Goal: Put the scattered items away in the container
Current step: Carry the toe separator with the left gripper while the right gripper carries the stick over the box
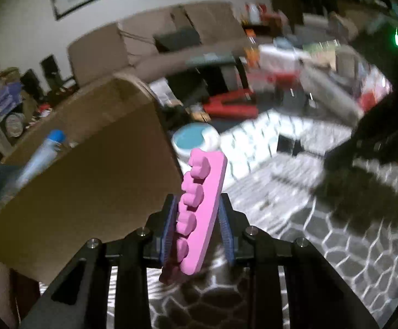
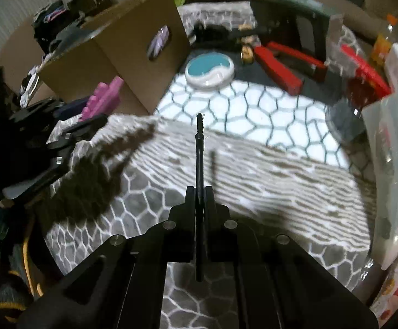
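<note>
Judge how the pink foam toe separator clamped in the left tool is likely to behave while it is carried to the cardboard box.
The pink toe separator looks like soft foam, so it is probably very light and slightly squashy under the left tool. Most of its length sticks out past the blue pads, so it may flex or wobble. Its matte surface seems unlikely to slip.

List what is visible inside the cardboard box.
In the left wrist view, a clear bottle with a blue cap leans out over the rim of the cardboard box. The box's near wall hides the floor and anything lower; the right wrist view shows only its outside.
</note>
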The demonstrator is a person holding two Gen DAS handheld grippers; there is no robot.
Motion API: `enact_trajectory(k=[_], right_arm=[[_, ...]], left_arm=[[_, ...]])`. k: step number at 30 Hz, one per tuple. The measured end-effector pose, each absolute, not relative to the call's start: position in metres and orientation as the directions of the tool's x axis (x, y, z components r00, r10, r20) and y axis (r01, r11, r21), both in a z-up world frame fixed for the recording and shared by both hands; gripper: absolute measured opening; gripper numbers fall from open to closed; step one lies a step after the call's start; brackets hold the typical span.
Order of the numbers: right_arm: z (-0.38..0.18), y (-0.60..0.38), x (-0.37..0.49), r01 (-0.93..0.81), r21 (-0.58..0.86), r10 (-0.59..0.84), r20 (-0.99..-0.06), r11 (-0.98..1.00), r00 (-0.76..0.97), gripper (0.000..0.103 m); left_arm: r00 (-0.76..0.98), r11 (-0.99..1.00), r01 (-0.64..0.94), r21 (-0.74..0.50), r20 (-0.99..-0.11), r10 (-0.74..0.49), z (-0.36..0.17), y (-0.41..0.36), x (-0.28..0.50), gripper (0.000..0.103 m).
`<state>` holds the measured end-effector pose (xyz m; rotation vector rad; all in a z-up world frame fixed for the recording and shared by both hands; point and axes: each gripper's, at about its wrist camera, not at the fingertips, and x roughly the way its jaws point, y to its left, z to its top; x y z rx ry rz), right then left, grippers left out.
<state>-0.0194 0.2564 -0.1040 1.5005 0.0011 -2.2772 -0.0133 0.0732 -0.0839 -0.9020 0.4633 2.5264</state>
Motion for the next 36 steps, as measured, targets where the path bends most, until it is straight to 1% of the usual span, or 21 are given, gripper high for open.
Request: enact_trajectory(k=[5,8,10,11,13,16,19,22,25,29,34,36], right_arm=[[-0.07,0.239,-0.009,0.321,0.164,-0.304,-0.837,-0.933,-0.455,0.006],[-0.049,0.228,-0.003,0.305,0.114,-0.268,-0.805,-0.945,-0.53,0.006],[-0.032,0.22,0.002,0.276,0.079,-0.238,-0.755,-0.958,-0.611,0.006],[-0.023,0.215,0.005,0.271,0.09,-0.249,-0.729,-0.958,-0.637,0.006],[-0.007,0.206,0.009,0.264,0.104,-0.263,-0.678,-0.959,-0.686,0.006],[0.011,0.192,0.016,0.247,0.083,-0.244,-0.619,-0.966,-0.747,0.006],[0.023,0.182,0.026,0.214,0.092,-0.228,-0.558,-0.973,-0.798,0.006],[0.029,0.172,0.039,0.216,0.137,-0.256,-0.524,-0.967,-0.812,0.006],[0.031,0.164,0.051,0.228,0.133,-0.264,-0.51,-0.965,-0.819,0.006],[0.021,0.168,0.066,0.221,0.12,-0.251,-0.516,-0.968,-0.819,0.006],[0.016,0.187,0.071,0.205,0.123,-0.239,-0.522,-0.971,-0.819,0.006],[0.018,0.194,0.073,0.199,0.127,-0.236,-0.507,-0.972,-0.829,0.006]], left_arm=[[-0.753,-0.91,-0.407,0.08,-0.593,0.285,-0.044,0.049,-0.01,0.03],[-0.8,-0.932,-0.353,0.082,-0.542,0.255,-0.025,0.038,-0.003,0.03],[-0.84,-0.948,-0.307,0.081,-0.491,0.23,-0.01,0.03,0.006,0.03],[-0.855,-0.952,-0.295,0.08,-0.468,0.225,-0.003,0.028,0.01,0.03],[-0.872,-0.955,-0.287,0.072,-0.432,0.23,0.009,0.023,0.017,0.03],[-0.889,-0.956,-0.288,0.052,-0.387,0.246,0.024,0.014,0.026,0.03],[-0.914,-0.958,-0.278,0.071,-0.325,0.241,0.031,0.01,0.038,0.03],[-0.915,-0.954,-0.29,0.074,-0.314,0.253,0.036,0.007,0.047,0.03],[-0.916,-0.957,-0.282,0.065,-0.315,0.248,0.037,-0.004,0.052,0.031],[-0.911,-0.964,-0.265,0.031,-0.335,0.239,0.039,-0.026,0.057,0.031],[-0.938,-0.981,-0.192,0.018,-0.298,0.178,0.028,-0.056,0.059,0.031],[-0.925,-0.983,-0.184,-0.02,-0.334,0.18,0.018,-0.066,0.049,0.031]])
